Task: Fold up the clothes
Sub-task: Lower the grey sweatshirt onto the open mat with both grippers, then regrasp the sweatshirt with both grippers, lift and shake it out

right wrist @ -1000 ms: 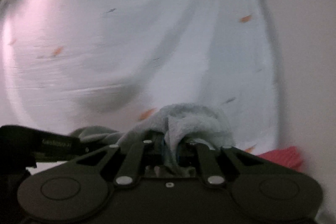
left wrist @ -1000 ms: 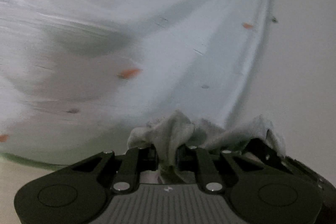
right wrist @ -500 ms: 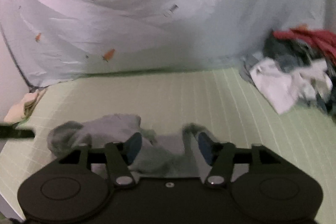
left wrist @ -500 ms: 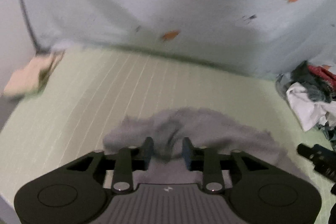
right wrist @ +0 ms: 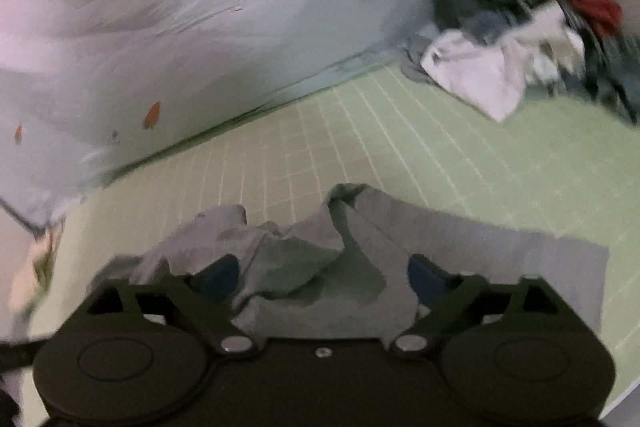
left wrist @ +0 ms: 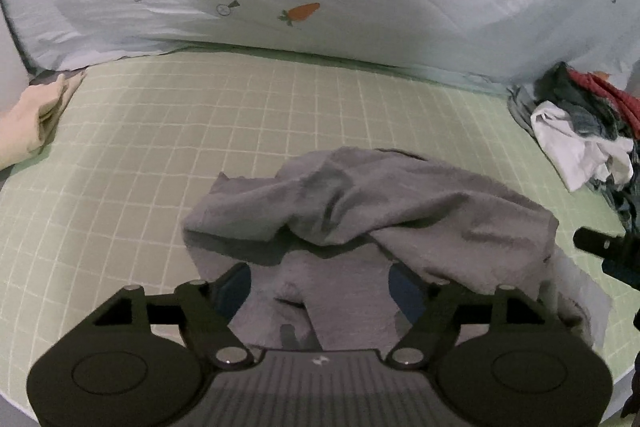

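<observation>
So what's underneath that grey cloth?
The grey cloth lies crumpled on the green checked mat. Whatever else might sit beneath its folds is covered.

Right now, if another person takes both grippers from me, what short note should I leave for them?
Left gripper: open, holding nothing, jaws apart over the near edge of the grey garment.
Right gripper: open too, also over that garment's near edge.
The grey garment lies crumpled on the green checked mat, not spread flat and not folded.
A pile of unfolded clothes waits at the mat's far right, and a beige cloth lies at the far left edge.
Done: the garment is on the mat.
Left: smooth it out, fold it, then go on with the pile.
</observation>
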Available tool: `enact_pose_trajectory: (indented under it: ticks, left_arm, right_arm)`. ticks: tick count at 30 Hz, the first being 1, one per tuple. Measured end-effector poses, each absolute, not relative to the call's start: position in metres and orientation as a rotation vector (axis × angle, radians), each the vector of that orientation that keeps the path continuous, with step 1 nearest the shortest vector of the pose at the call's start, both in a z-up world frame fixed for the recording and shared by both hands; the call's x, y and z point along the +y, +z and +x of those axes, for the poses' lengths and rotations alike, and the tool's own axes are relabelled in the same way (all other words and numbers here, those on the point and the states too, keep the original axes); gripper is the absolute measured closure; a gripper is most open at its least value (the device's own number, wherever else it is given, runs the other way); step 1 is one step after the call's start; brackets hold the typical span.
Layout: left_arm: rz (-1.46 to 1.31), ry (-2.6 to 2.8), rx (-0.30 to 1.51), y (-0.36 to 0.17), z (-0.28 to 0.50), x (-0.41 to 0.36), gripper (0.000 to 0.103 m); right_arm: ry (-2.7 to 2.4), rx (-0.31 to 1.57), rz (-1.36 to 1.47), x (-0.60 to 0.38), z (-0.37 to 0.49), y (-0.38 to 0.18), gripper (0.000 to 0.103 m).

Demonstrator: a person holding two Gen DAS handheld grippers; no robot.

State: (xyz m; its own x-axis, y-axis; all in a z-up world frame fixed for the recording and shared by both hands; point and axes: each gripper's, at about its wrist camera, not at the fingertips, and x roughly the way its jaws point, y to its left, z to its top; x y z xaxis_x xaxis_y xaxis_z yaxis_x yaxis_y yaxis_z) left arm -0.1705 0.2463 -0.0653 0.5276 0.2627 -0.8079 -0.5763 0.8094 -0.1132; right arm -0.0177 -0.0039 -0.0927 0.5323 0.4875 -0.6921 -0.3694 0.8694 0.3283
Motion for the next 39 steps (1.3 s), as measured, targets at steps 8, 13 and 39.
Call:
enact_pose_trajectory:
  ticks: [8,13,39]
  left_arm:
    - [-0.487,0.555,0.881,-0.074,-0.183,0.282,0.020]
    - [-0.548,0.586,0.869,-0.075,-0.186,0.304,0.018]
    - [-0.885,0.446,1.023,-0.161,-0.072,0.396,0.086]
  right_arm:
    - [0.324,1.003,0.442,-0.029,0.012,-0.136,0.000]
    - [0.279,1.029,0.454,-0.029,0.022,-0.149,0.000]
    - [0.382,1.254,0.197,0.124,0.109,-0.186,0.058]
